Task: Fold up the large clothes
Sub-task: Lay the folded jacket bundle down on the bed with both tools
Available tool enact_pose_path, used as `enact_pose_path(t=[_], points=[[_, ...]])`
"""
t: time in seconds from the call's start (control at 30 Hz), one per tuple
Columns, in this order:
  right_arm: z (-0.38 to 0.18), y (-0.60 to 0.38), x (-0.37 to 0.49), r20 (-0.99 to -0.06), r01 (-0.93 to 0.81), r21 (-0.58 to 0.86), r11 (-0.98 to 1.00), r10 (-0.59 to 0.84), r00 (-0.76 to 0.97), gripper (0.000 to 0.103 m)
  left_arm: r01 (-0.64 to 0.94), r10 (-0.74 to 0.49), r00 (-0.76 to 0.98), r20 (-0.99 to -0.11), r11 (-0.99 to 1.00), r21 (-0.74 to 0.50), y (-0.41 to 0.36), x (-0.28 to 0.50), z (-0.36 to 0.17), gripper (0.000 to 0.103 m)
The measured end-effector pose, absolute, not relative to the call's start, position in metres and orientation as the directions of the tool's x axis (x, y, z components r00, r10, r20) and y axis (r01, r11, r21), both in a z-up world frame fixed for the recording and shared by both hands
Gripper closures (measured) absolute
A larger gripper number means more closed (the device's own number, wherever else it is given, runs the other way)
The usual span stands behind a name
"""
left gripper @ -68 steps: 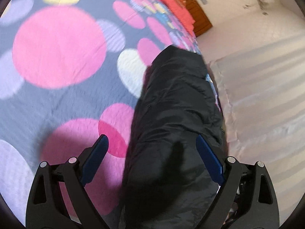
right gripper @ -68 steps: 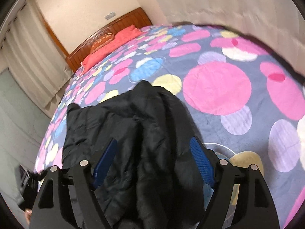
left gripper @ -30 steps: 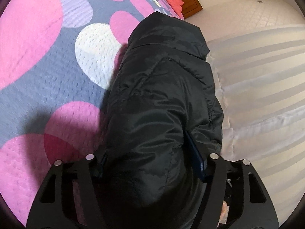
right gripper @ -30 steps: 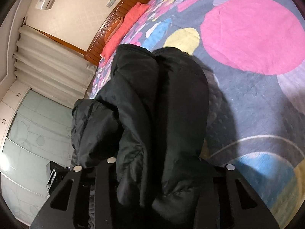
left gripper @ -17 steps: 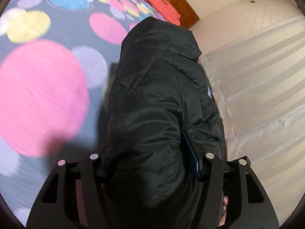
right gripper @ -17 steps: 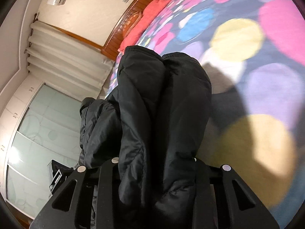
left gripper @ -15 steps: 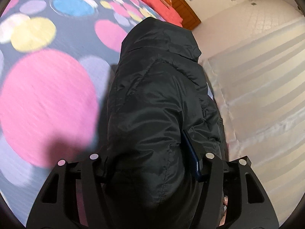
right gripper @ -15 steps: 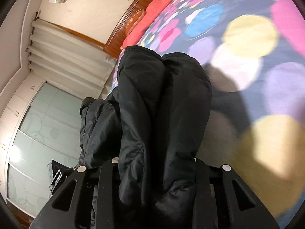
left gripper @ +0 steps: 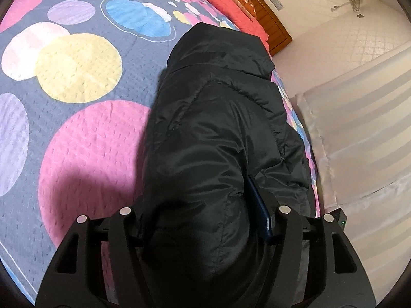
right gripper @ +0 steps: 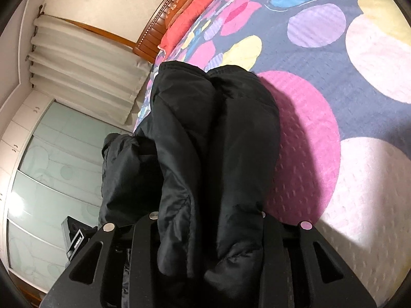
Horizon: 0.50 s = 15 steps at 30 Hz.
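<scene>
A black puffy jacket [left gripper: 218, 128] is folded into a thick bundle and held above the bed. My left gripper [left gripper: 203, 220] is shut on one end of it; only the blue pad of the right finger [left gripper: 259, 213] shows, the rest is buried in fabric. My right gripper [right gripper: 208, 220] is shut on the other end of the jacket [right gripper: 213, 141], its fingertips hidden by the folds. Part of the jacket hangs down to the left in the right wrist view [right gripper: 123, 169].
The bed has a grey quilt with large coloured circles [left gripper: 77, 133], red pillows [left gripper: 226, 7] and a wooden headboard [right gripper: 164, 12]. Pale curtains [left gripper: 359, 128] and a glass-front wardrobe [right gripper: 51, 166] stand beside the bed. A dark device [right gripper: 74, 238] is low at the left.
Both grippers have closed on the jacket and lifted it off the quilt. In the last half second they carried it over the bed; the quilt pattern beneath shifted.
</scene>
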State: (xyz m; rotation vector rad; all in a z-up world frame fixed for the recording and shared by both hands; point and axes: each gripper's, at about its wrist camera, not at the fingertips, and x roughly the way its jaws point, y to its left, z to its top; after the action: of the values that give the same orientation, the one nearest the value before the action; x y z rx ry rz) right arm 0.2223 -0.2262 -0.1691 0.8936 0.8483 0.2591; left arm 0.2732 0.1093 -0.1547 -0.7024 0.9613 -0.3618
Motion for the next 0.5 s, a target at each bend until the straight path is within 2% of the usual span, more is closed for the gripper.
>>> enact_pose_path(t=[0.07, 0.27, 0.5], points=[[-0.166, -0.224, 0.227, -0.556, 0.144, 0.757, 0.637, 0.513, 0.654, 0.062, -0.02, -0.573, 0.537, -0.619, 0.725, -0.688, 0.107, 0.272, -0.153, 0.036], [-0.161, -0.23, 0.222, -0.576, 0.161, 0.74, 0.653, 0.49, 0.655, 0.037, 0.013, -0.563, 0.562, -0.607, 0.739, -0.673, 0.112, 0.26, -0.146, 0.023], [-0.157, -0.243, 0.173, -0.563, 0.131, 0.75, 0.648, 0.521, 0.641, 0.028, 0.045, -0.597, 0.574, -0.561, 0.707, -0.706, 0.129, 0.22, -0.147, 0.015]])
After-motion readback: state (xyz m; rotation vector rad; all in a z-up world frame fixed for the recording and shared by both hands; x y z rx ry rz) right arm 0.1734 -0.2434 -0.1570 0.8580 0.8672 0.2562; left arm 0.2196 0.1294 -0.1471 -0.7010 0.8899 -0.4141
